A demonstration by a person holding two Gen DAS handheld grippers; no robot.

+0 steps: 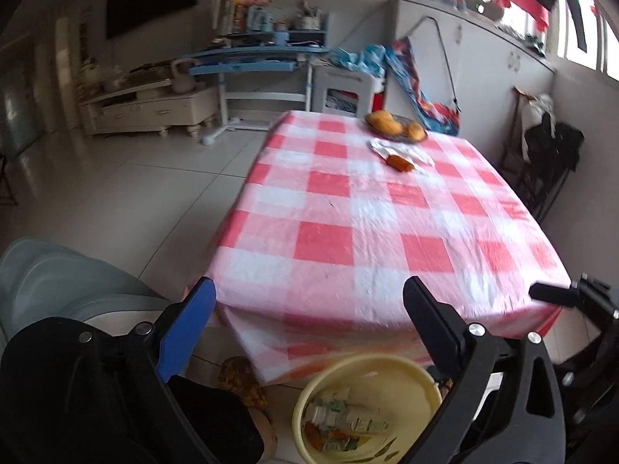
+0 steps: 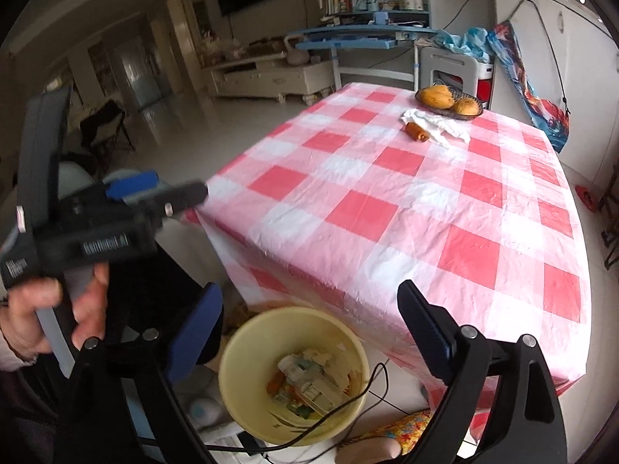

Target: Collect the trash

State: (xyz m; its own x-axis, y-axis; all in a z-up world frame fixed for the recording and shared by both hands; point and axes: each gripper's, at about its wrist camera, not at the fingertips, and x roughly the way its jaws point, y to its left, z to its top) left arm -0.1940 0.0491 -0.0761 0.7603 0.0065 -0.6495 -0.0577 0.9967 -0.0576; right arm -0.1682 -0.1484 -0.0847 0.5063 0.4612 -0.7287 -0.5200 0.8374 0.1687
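Note:
A yellow bin (image 1: 418, 377) (image 2: 243, 390) stands on the floor at the table's near edge, holding a plastic bottle (image 1: 340, 419) and wrappers (image 2: 309, 382). On the red-checked table (image 1: 367, 212) (image 2: 406, 201) far side lie a crumpled white tissue (image 1: 402, 150) (image 2: 437, 123) and an orange-brown sausage-like piece (image 1: 398, 162) (image 2: 417, 131). My left gripper (image 1: 309, 294) is open and empty above the bin; it also shows in the right wrist view (image 2: 170, 189). My right gripper (image 2: 309, 301) is open and empty over the bin.
A dark dish of orange fruit (image 1: 394, 125) (image 2: 448, 102) sits at the table's far edge. A grey chair (image 1: 58, 278) stands left of the table. A black cable (image 2: 363, 390) crosses the bin rim. Patterned slippers (image 1: 240, 382) (image 2: 402, 429) are beside the bin.

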